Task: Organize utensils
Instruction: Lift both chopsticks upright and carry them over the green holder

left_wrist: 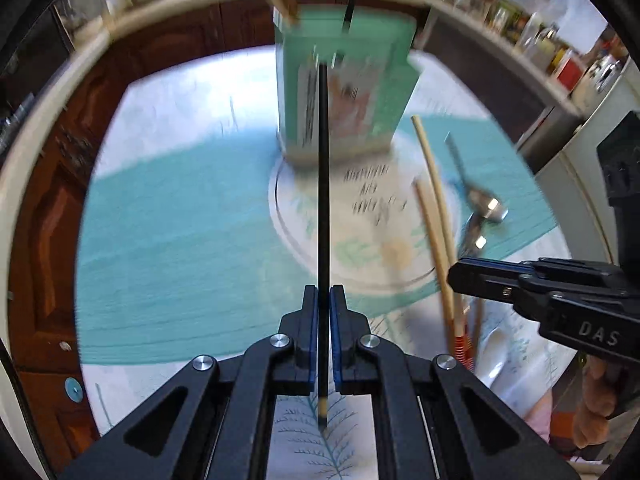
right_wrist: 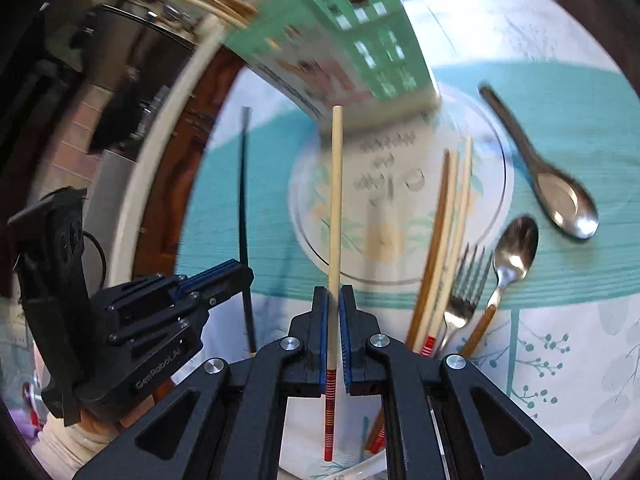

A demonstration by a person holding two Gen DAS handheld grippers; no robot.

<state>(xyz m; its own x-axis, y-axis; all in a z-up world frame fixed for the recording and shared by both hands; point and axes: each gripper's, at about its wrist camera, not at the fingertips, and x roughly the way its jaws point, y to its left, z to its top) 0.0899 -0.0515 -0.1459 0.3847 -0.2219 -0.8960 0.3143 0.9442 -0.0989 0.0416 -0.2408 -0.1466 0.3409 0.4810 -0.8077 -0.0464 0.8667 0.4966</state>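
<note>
A black chopstick (left_wrist: 323,184) is clamped between the jaws of the left gripper (left_wrist: 324,300), lifted clear of the bench and pointing toward the green utensil holder (left_wrist: 344,92). Beside it, the right gripper (right_wrist: 339,300) has its jaws clenched on a pale chopstick (right_wrist: 335,200) with red bands at its thick end, which also points toward the holder.

The holder stands upright at the far edge of a round plate (right_wrist: 496,152) printed with dark lettering, and a few sticks already poke out of its top. Two more light chopsticks (right_wrist: 448,232) lie across the plate's right side. Just beyond them rest a fork (right_wrist: 464,292), a spoon with a wooden handle (right_wrist: 512,256), and, further right, a larger steel spoon (right_wrist: 560,196) lying on the teal mat (left_wrist: 180,240).

The mat is spread over a white cloth with a leaf pattern (right_wrist: 560,360) that covers the bench. Dark wooden cabinets (left_wrist: 48,220) run behind it.
</note>
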